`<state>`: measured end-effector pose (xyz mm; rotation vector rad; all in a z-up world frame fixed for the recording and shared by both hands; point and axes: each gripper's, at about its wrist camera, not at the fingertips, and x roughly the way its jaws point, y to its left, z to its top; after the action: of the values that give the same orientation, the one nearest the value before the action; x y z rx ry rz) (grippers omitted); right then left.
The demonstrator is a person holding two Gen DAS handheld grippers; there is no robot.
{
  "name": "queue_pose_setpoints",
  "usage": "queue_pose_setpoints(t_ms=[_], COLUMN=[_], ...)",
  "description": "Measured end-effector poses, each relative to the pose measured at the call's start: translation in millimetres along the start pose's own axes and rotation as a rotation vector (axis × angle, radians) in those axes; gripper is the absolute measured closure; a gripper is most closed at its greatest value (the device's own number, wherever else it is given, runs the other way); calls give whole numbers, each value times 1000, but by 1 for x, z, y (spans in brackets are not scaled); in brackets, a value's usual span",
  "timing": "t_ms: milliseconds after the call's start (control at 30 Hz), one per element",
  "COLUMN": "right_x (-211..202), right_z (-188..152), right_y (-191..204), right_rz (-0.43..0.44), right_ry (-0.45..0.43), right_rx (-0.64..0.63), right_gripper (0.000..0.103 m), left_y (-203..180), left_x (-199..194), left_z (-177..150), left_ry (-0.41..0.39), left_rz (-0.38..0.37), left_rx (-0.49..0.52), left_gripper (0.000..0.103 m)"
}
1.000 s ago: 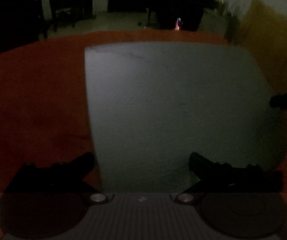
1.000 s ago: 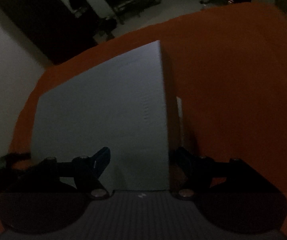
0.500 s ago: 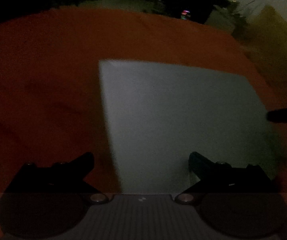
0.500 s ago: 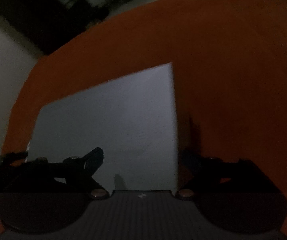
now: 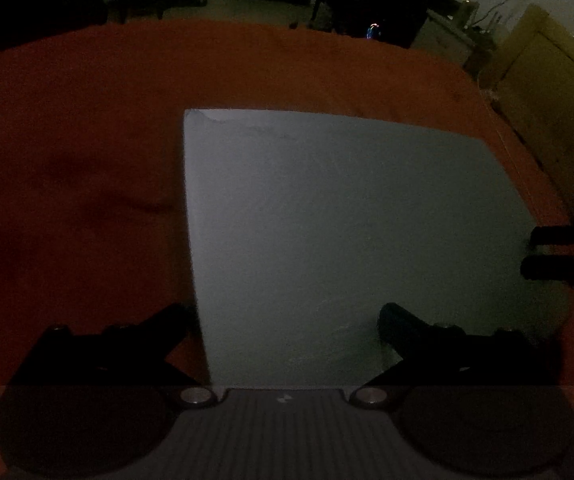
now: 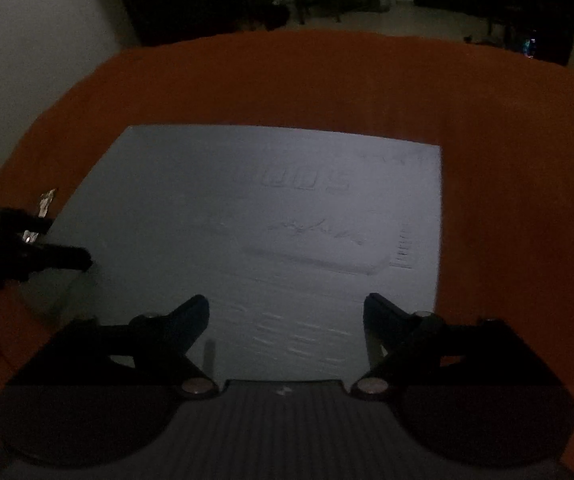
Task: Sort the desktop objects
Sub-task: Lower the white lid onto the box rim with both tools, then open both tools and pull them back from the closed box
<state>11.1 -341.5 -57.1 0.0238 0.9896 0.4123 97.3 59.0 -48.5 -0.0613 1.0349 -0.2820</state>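
A large flat grey-white box (image 5: 347, 240) lies on the orange tablecloth (image 5: 67, 200); it also shows in the right wrist view (image 6: 267, 220), with faint embossed lettering on top. My left gripper (image 5: 283, 320) is open, its jaws straddling the box's left near edge. My right gripper (image 6: 287, 308) is open above the box's near side. Each gripper shows in the other's view: the right one at the box's right edge (image 5: 547, 256), the left one at its left edge (image 6: 59, 256). Neither holds anything.
A small shiny wrapper (image 6: 45, 202) lies on the cloth by the box's left edge. A yellow cabinet (image 5: 547, 100) stands at the right past the table. Dark furniture and floor lie beyond the far table edge. The room is dim.
Both grippers have pulled back and turned, so the box sits lower and more centred. The right gripper now faces the box's top squarely and its lettering shows.
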Motion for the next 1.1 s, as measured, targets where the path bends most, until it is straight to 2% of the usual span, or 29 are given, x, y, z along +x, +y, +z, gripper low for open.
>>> queue_pose_setpoints(t_ms=[133,200,300,367,467,533,600,733,833,900,967,1100], right_x=[1,-4,-22,-50,-90,-120,-152,-187,-193,-195,-189,-182], right_z=[-4,13,35,51,72,78,77,51,28,9,-10,-31], right_y=[13,21,40,50,68,76,86,121,145,155,163,165], right_rz=[-8,-35,-69,-72,-41,-7,-35,-86,-201,-234,-291,-282], right_ry=[1,3,2,-7,-13,-26,-62,-194,-283,-353,-387,-448], right_rx=[-1,-65,-214,-273,-263,-251,-209,-198,-164,-148,-106,73], right_gripper=[15,16,15,11,4,0,0,0,0,0,0,0], left_y=[1,-16,-26,-30,-39,-53,-69,-97,-111,-113,-115,-117], left_x=[-1,-3,-43,-69,-109,-130,-147,-167,-171,-171,-170,-156], left_z=[9,33,56,69,72,68,57,19,-9,-24,-35,-60], left_ry=[51,82,72,65,30,1,-39,-76,-113,-159,-192,-290], left_rz=[-11,15,-15,-34,-65,-5,51,59,30,22,36,119], left_rx=[38,107,146,94,31,26,20,46,4,-37,-71,-135], left_gripper=[1,1,1,1,1,1,1,1,1,1,1,1])
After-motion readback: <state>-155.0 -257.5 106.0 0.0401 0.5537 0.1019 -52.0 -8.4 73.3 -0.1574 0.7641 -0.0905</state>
